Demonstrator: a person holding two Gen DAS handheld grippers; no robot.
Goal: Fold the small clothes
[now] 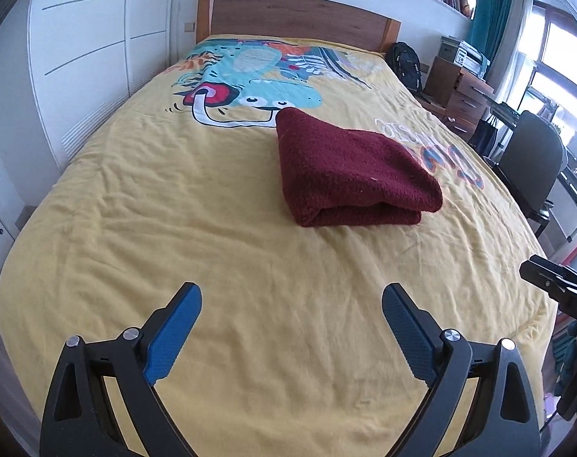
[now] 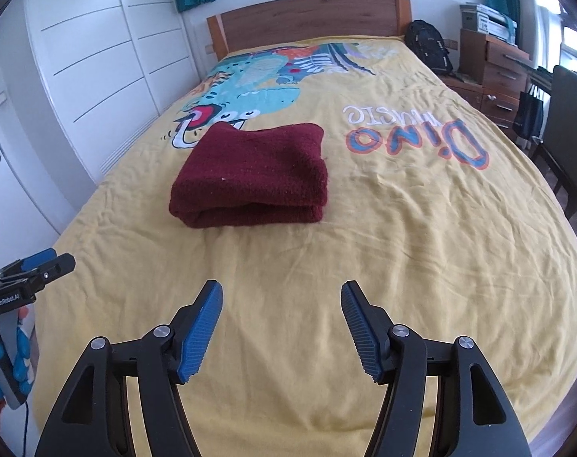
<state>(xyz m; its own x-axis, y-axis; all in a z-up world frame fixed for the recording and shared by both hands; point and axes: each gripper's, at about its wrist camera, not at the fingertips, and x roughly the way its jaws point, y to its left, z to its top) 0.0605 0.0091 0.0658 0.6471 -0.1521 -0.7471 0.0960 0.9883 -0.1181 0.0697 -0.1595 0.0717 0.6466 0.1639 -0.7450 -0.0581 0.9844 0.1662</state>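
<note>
A dark red fleecy garment point(image 1: 349, 169) lies folded into a thick rectangle on the yellow bedspread point(image 1: 212, 228). It also shows in the right wrist view point(image 2: 252, 177), its folded edge facing me. My left gripper point(image 1: 292, 297) is open and empty above the near part of the bed, well short of the garment. My right gripper point(image 2: 282, 295) is open and empty, also short of the garment. The right gripper's tip point(image 1: 551, 280) shows at the right edge of the left view, and the left gripper point(image 2: 40, 266) at the left edge of the right view.
The bedspread point(image 2: 402, 228) carries a dinosaur print point(image 2: 250, 91) and lettering point(image 2: 414, 133). A wooden headboard point(image 1: 296, 15) stands at the far end. White wardrobe doors point(image 1: 79, 57) run along the left. A backpack point(image 1: 406, 63), drawers point(image 1: 463, 99) and a dark chair point(image 1: 532, 160) stand right.
</note>
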